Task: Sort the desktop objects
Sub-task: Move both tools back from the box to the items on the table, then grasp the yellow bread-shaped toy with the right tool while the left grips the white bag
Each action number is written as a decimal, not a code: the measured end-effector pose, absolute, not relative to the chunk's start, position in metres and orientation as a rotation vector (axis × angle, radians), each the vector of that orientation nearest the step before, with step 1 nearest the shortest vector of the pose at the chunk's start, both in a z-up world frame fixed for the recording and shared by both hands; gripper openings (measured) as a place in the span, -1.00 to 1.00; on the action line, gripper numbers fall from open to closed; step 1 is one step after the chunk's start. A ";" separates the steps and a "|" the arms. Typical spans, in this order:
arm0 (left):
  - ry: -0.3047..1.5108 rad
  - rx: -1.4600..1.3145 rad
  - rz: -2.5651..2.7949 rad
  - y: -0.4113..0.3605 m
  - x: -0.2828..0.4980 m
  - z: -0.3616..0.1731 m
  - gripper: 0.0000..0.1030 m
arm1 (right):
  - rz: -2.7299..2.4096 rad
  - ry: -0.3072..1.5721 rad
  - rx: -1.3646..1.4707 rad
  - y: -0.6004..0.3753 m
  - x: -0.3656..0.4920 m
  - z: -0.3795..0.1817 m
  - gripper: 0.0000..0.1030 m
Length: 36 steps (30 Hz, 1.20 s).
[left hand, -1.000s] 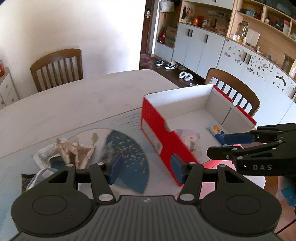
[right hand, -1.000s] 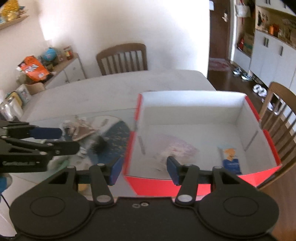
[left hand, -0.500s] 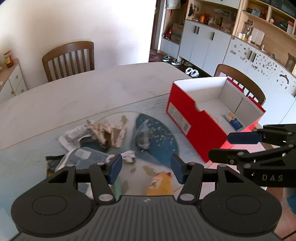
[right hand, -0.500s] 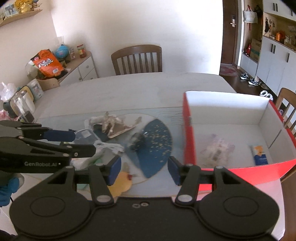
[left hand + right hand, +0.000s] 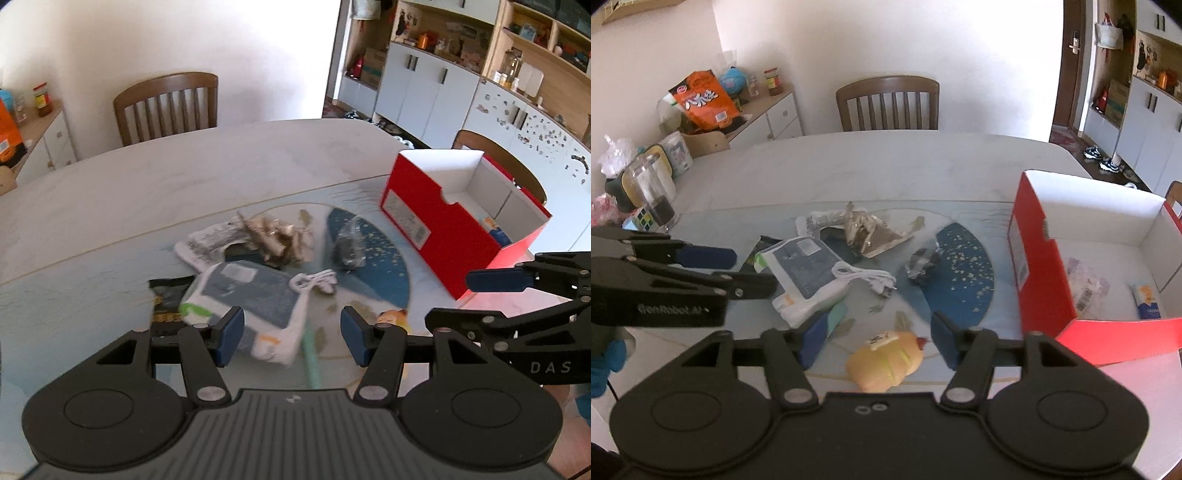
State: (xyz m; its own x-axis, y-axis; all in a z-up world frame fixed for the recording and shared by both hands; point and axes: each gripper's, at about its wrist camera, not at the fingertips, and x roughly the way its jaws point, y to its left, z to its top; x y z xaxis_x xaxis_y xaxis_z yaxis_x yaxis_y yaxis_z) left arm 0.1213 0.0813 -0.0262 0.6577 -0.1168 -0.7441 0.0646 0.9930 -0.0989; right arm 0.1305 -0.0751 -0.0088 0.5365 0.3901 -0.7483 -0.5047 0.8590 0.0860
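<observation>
Yellow bun-shaped soft toy (image 5: 884, 360) lies on the surface just ahead of the right gripper (image 5: 875, 339), between its fingers in line of view but not touched. Looks plush: light, squashy, should take a squeeze across its middle without slipping. A paper tag sits on top; avoid pinching only that.

Right fingers apart, nothing clamped; they have just been opening wider. Left gripper (image 5: 291, 336) fingers apart too, empty, over the near edge of the white-and-blue packet (image 5: 243, 302).

Other clutter near: white coiled cable (image 5: 866, 278), floppy, likely to trail if lifted by one strand; crumpled dark foil wad (image 5: 923, 264), light; torn foil wrapper (image 5: 868, 232), crinkly; a mint-green stick (image 5: 310, 365) beneath the packet, blurred.

Red box (image 5: 1045, 280) stands open to the right, already holding a clear bag and a small blue-orange packet.

Surface (image 5: 886, 166) is pale with a blue patterned mat; far half bare. Wooden chair (image 5: 888, 103) behind, sideboard with snacks to the left, cabinets on the right.
</observation>
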 end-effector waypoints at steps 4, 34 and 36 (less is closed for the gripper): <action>0.834 -0.065 -0.092 0.097 0.115 -0.030 0.09 | 0.524 0.864 -0.154 -0.069 0.129 -0.014 0.50; 0.874 -0.057 -0.112 0.122 0.130 -0.085 1.00 | 0.476 0.989 -0.188 -0.048 0.145 -0.067 0.61; 0.887 -0.061 -0.103 0.122 0.135 -0.089 1.00 | 0.472 0.992 -0.192 -0.048 0.147 -0.069 0.60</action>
